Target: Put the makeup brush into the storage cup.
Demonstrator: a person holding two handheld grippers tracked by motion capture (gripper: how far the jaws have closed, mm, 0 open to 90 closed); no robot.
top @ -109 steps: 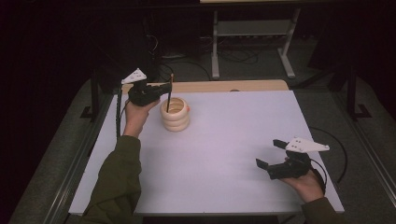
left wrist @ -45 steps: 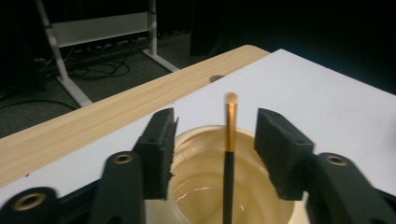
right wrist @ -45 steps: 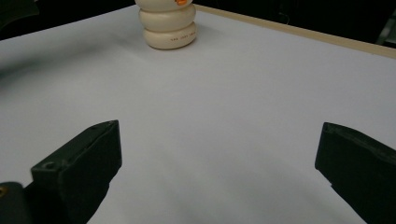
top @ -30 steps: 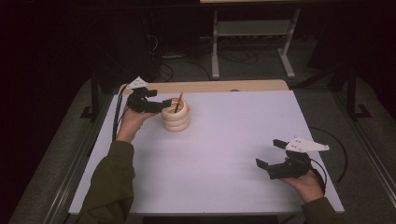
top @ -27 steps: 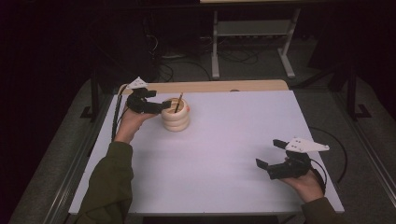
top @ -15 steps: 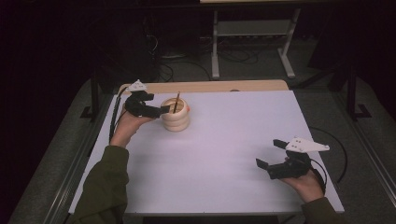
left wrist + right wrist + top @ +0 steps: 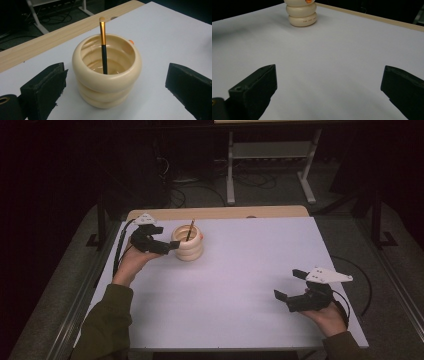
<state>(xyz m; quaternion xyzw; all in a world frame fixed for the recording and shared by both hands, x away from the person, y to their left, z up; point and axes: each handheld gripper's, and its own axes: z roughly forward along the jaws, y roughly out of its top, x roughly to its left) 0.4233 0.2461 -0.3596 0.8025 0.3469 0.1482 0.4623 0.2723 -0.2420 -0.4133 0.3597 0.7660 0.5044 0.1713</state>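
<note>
Brush stands tip-up in the ribbed cup at the table's far left, leaning on the rim so it stays put. Left gripper sits just beside the cup, jaws spread wide and empty, having just been opening. Right gripper rests released, well apart, near right. Nothing blocks the cup.

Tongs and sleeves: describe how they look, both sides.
Left tongs and right tongs are black, each with two blocky padded jaws, a pale three-cornered plate on top and a trailing black cable. The person's sleeves are olive green.
</note>
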